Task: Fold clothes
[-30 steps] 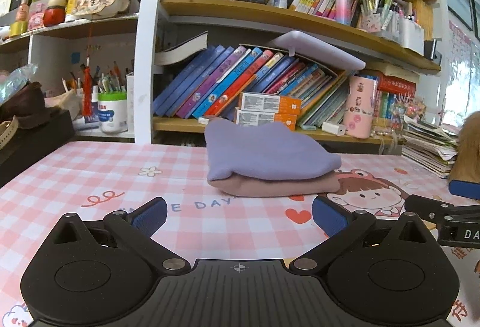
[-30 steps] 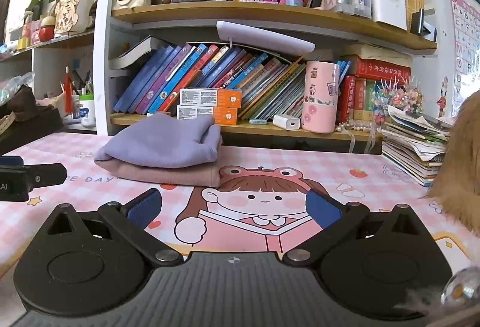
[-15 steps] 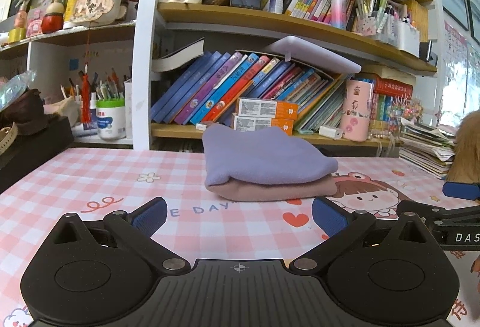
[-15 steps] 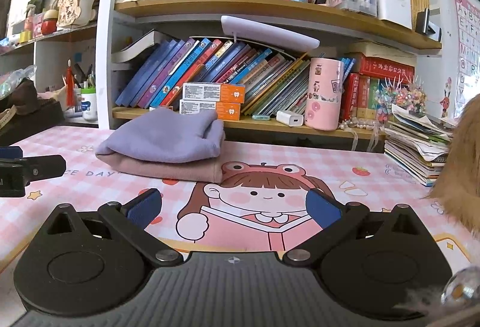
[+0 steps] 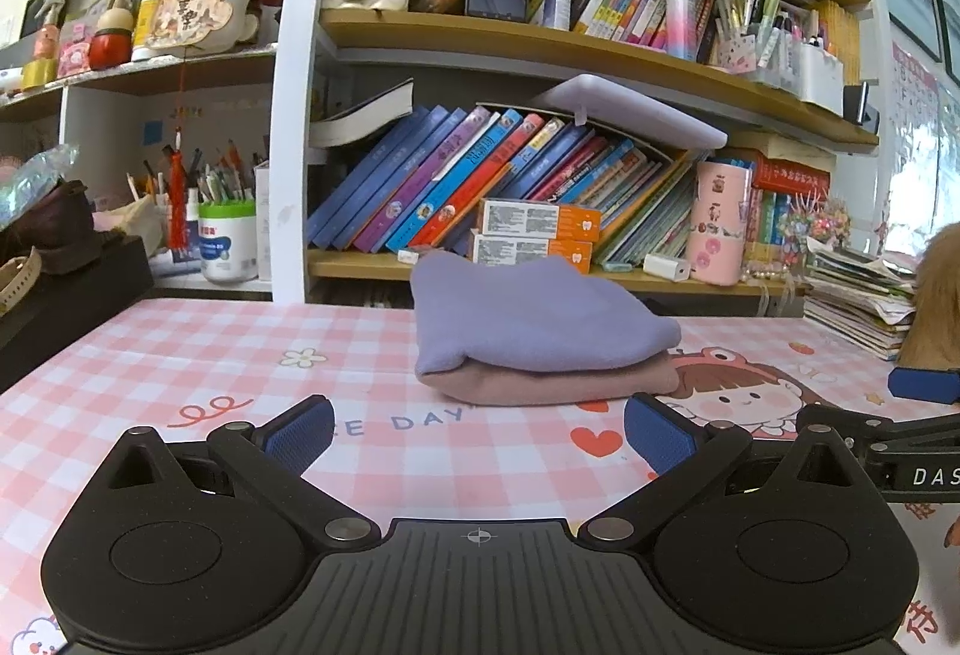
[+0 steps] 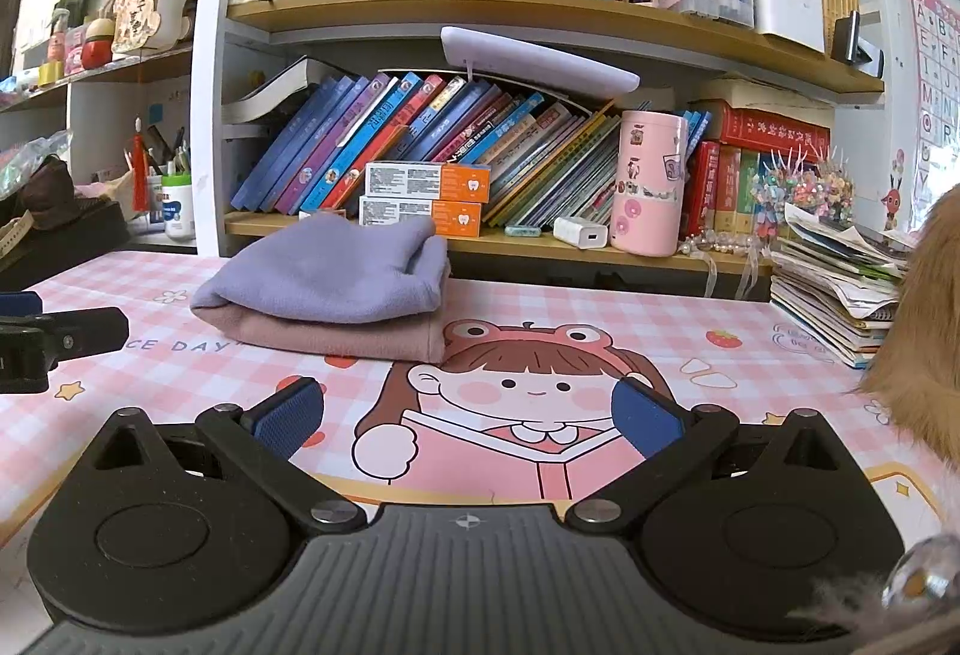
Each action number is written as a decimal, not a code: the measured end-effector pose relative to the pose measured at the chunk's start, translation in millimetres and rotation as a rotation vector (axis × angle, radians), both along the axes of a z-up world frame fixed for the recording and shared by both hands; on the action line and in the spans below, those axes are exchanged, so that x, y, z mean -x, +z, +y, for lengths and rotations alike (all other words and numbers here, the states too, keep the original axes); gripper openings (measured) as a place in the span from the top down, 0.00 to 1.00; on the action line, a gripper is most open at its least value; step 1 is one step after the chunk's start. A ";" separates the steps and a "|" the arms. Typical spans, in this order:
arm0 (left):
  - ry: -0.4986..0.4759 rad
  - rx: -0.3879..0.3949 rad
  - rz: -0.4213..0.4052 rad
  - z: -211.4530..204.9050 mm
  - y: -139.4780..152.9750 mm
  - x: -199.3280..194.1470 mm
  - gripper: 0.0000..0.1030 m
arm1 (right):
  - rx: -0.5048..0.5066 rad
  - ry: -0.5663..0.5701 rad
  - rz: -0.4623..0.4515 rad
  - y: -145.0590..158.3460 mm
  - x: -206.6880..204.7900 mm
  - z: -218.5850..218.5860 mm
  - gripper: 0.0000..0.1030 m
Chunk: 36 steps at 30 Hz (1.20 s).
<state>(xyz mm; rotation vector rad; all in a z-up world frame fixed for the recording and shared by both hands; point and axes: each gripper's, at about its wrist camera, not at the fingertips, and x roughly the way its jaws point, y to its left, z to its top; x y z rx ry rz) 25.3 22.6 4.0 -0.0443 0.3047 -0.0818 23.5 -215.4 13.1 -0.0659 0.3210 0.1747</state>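
Clothes (image 5: 540,331) sit stacked on the mat (image 5: 180,355); both grippers (image 5: 478,430) (image 6: 468,415) hover spread, empty. A careless nudge could, seemingly, topple the purple fold.

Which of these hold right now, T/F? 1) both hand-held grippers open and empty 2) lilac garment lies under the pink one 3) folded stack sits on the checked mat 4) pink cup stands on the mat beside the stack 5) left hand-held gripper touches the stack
1) Left hand-held gripper and right hand-held gripper are open and empty. True.
2) The lilac garment lies under the pink garment. False: lilac is on top.
3) The folded stack sits on the checked mat. True.
4) The pink cup stands on the mat. False: it stands on the lower shelf behind.
5) The left hand-held gripper touches the stack. False: bare mat shows between its fingers and the stack.
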 end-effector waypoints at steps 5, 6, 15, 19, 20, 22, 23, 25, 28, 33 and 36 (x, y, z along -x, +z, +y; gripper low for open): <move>0.001 0.001 0.002 1.0 0.2 -0.9 0.00 | 0.001 0.000 0.001 -0.3 0.0 0.2 0.00; 0.001 0.002 0.003 1.1 0.3 -1.0 0.00 | 0.001 0.000 0.001 -0.3 -0.1 0.3 0.00; 0.005 -0.001 0.001 0.7 0.3 -0.3 0.00 | 0.002 0.001 0.002 -0.3 -0.5 1.0 0.00; 0.005 -0.001 0.000 0.8 0.5 -0.2 0.00 | 0.003 0.002 0.003 -0.2 -0.9 1.1 0.00; 0.004 -0.001 0.000 0.8 0.5 -0.2 0.00 | 0.003 0.002 0.003 -0.2 -0.9 1.0 0.00; 0.004 0.000 0.000 0.8 0.6 -0.1 0.00 | 0.003 0.002 0.003 -0.2 -0.9 1.0 0.00; 0.004 0.001 0.001 1.1 0.5 -0.2 0.00 | 0.003 0.002 0.003 -0.2 -0.8 1.0 0.00; 0.005 0.003 0.004 1.3 0.4 -0.7 0.00 | 0.003 0.001 0.004 -0.1 -0.7 1.0 0.00; 0.004 0.005 0.005 1.1 0.5 -0.8 0.00 | 0.003 0.001 0.004 -0.1 -0.7 1.1 0.00; 0.000 0.002 0.003 0.6 0.6 -0.5 0.00 | 0.003 0.001 0.004 0.0 -0.6 1.1 0.00; 0.000 0.005 0.003 1.4 0.7 -0.6 0.00 | 0.003 0.001 0.004 0.0 -0.4 1.3 0.00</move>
